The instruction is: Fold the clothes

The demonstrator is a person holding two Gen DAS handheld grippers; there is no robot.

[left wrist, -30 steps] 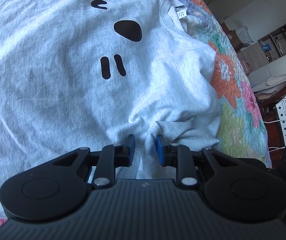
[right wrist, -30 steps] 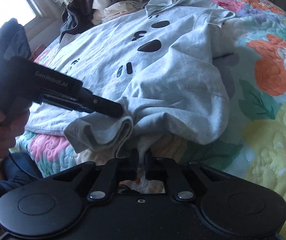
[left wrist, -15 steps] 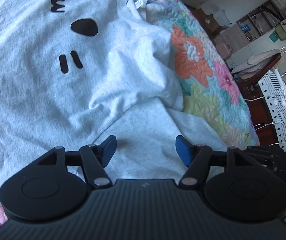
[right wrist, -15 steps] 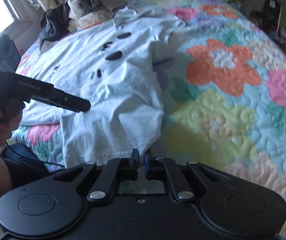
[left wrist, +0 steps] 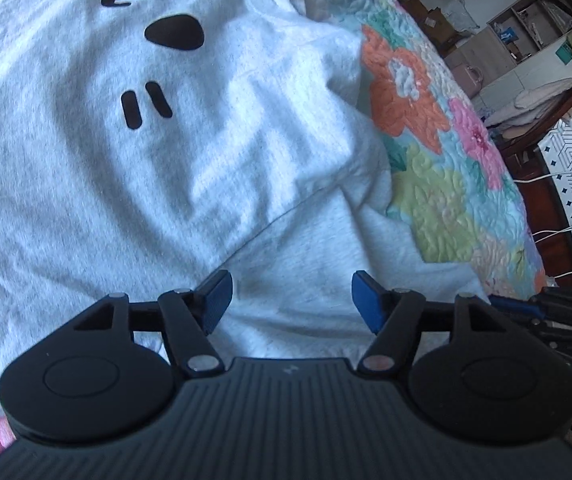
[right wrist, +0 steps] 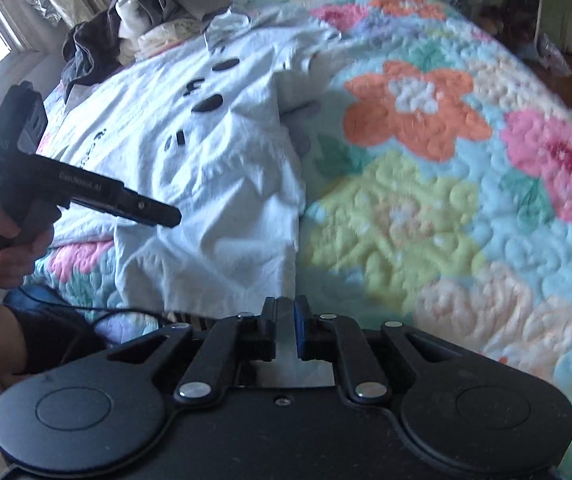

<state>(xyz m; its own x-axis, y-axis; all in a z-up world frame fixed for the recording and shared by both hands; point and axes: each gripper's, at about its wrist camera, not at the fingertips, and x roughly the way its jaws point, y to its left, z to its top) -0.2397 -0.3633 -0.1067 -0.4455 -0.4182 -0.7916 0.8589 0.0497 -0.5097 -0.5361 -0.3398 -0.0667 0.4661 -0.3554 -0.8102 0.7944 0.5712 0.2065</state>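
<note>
Now the left gripper (left wrist: 288, 300) has let go, jaws apart, over the grey cotton sweatshirt (left wrist: 166, 160); the right gripper (right wrist: 285, 322) stays clamped on its sleeve at the bed's edge, ready for folding.

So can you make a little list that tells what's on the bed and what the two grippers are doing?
garment: grey T-shirt with black face print, spread out on the quilt
surface: floral quilt on a bed
left gripper: open, just above the shirt, holding nothing
right gripper: shut on the T-shirt edge at the near side of the bed
other clothes: dark and pale pile of clothes at the far end of the bed
fold: not yet made, sleeve area rumpled
</note>
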